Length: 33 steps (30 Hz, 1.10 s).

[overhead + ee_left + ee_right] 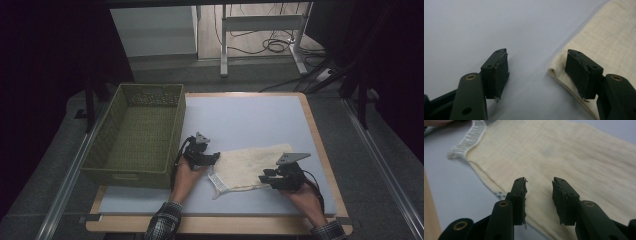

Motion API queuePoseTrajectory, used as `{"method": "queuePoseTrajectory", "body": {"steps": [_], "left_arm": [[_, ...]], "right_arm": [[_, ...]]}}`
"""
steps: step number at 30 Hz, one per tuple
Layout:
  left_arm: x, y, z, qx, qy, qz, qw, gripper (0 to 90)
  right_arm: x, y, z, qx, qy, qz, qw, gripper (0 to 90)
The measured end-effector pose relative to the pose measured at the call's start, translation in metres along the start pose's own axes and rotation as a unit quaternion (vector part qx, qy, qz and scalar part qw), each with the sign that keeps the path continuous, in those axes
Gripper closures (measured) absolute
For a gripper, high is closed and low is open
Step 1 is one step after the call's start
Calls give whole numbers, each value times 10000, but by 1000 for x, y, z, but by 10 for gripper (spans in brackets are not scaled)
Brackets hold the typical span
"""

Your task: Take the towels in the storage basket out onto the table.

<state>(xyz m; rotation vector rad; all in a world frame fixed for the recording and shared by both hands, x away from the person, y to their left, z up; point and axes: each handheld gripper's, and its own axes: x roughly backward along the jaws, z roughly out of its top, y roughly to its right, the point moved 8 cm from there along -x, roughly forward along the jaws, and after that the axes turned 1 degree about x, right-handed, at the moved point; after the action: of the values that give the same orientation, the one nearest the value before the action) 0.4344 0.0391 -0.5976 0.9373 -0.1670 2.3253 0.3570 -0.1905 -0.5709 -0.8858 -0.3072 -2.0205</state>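
A blue-grey bench point(250, 120) is seen from above, with a green basket point(137, 135) standing on its left part. A cream cloth point(250, 165) lies flat on the near middle of the bench, just right of the basket, and a white patterned strap point(216, 186) trails from its near left corner.

The left gripper point(212, 156) is held at the cloth's left edge. In the left gripper view its 2 fingers point(499, 72) stand fairly wide; 1 rests against the folded hem of the cloth point(604, 42) and the other stands over bare bench, so nothing is pinched.

The right gripper point(265, 176) is placed at the near right of the cloth. In the right gripper view its fingers point(520, 197) are set narrow above the cloth point(554, 157), with a gap between them and no fabric caught.

The cloth is judged light, thin and limp: it should sag and fold when lifted, and a single layer may slip from a shallow pinch. The doubled hem at the left and the near right edge are judged the firmest places to take hold; the strap may snag if left dangling.
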Motion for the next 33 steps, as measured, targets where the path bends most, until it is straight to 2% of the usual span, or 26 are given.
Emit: {"method": "queuePoseTrajectory", "body": {"steps": [11, 22, 28, 32, 33], "left_arm": [[0, 0, 0, -1, -4, -2, 10000, 352], [0, 0, 0, 0, 1, -4, 10000, 355], [0, -1, 0, 2, 10, -5, 10000, 356], [0, -1, 0, -2, 10, -8, 10000, 358], [0, -1, 0, -2, 11, -6, 10000, 358]], "right_arm": [[-29, -43, 16, 273, -110, 538, 9981, 682], [-54, -82, 35, 540, -148, 902, 9944, 681], [-68, -98, 43, 725, -190, 1012, 9920, 678], [-76, -102, 46, 780, -241, 968, 9919, 633], [-81, -101, 45, 866, -297, 879, 9919, 607]]}}
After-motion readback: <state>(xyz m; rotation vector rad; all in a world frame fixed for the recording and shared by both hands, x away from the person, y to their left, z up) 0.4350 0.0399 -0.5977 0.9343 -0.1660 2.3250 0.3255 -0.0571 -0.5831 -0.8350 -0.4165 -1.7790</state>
